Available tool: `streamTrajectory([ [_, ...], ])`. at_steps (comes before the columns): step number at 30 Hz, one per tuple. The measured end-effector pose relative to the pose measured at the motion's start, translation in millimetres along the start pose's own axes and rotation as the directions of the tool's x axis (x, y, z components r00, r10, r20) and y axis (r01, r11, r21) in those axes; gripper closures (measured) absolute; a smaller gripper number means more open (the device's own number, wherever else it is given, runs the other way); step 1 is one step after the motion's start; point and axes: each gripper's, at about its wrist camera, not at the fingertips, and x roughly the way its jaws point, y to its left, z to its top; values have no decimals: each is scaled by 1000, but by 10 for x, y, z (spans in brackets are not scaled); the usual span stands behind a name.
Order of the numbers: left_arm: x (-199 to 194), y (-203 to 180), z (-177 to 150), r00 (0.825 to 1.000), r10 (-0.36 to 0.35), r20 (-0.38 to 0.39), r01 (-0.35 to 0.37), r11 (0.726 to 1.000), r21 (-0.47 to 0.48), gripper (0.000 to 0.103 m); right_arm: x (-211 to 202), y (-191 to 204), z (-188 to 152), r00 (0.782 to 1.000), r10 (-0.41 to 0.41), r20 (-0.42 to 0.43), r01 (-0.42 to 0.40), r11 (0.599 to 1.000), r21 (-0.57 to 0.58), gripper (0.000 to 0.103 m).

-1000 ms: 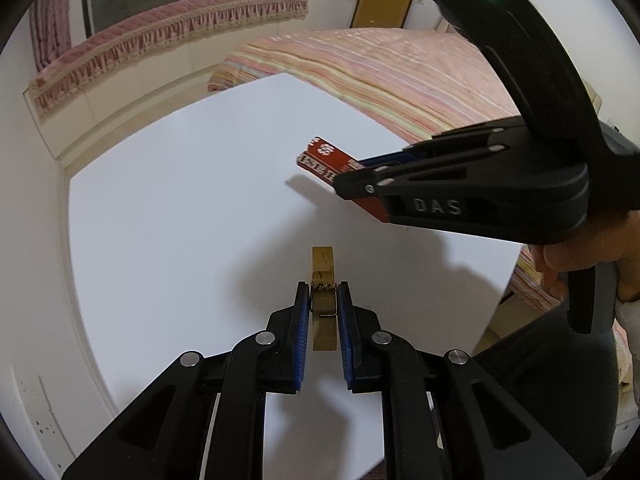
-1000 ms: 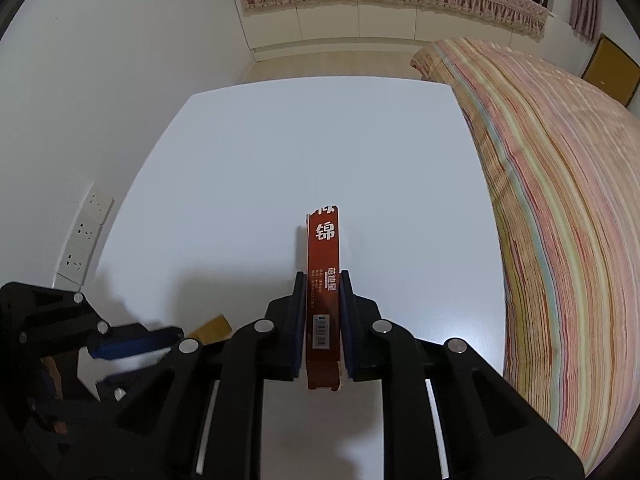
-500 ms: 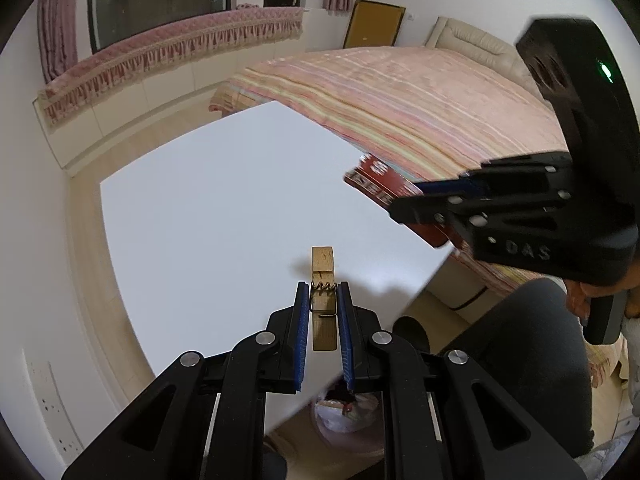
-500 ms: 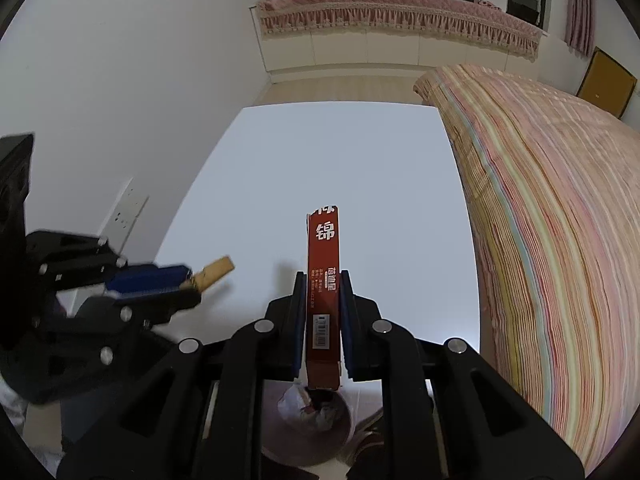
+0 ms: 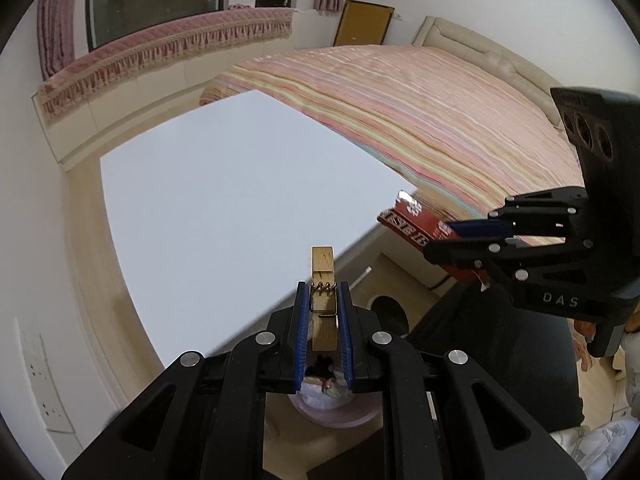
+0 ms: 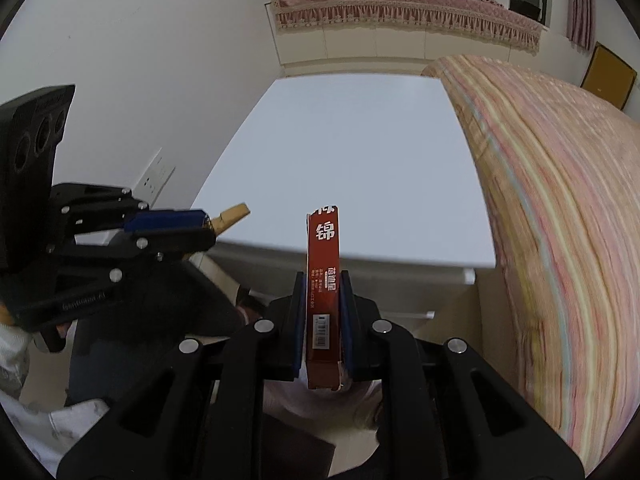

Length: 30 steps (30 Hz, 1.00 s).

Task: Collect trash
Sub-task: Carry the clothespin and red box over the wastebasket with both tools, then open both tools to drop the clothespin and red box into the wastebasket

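Note:
My left gripper [image 5: 323, 300] is shut on a wooden clothespin [image 5: 323, 276], held in the air past the near edge of the white table [image 5: 224, 192]. My right gripper [image 6: 323, 292] is shut on a flat red box with white characters [image 6: 324, 272], also off the table's edge. The right gripper [image 5: 472, 236] with the red box [image 5: 412, 224] shows at the right of the left wrist view. The left gripper [image 6: 200, 224] with the clothespin [image 6: 232, 214] shows at the left of the right wrist view. A pale bin with trash in it [image 5: 332, 404] sits on the floor below the left gripper.
A bed with a striped pink cover [image 5: 420, 112] runs along the table's far side. A window seat with pink fringed cushion [image 6: 400, 8] lies beyond. A dark chair [image 5: 500, 360] stands near the table. Wall sockets [image 6: 154, 176] are on the white wall.
Both grippers have pulled back from over the table with their objects. The table's near edge, the floor and the bin below have come into view.

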Motion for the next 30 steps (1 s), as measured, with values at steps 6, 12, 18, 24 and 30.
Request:
streamTrajectory([
  [6, -10, -59, -169, 1000, -7, -18, 7, 1000, -1, 89, -44, 72, -232, 1000, 13, -20, -13, 1000, 1, 88],
  [12, 1, -145, -260, 999, -21, -36, 21, 1000, 7, 89, -41, 106, -361, 999, 24, -36, -24, 1000, 5, 88],
  [18, 18, -141, -267, 999, -26, -43, 27, 1000, 5, 89, -24, 120, -403, 998, 28, -48, -28, 1000, 6, 88],
  [24, 108, -140, -252, 998, -22, -66, 23, 1000, 15, 65, 54, 93, -422, 997, 15, -74, -14, 1000, 7, 60],
  [30, 120, -49, -277, 999, 6, -43, -7, 1000, -26, 15, 65, 33, -439, 998, -13, -55, 15, 999, 31, 12],
])
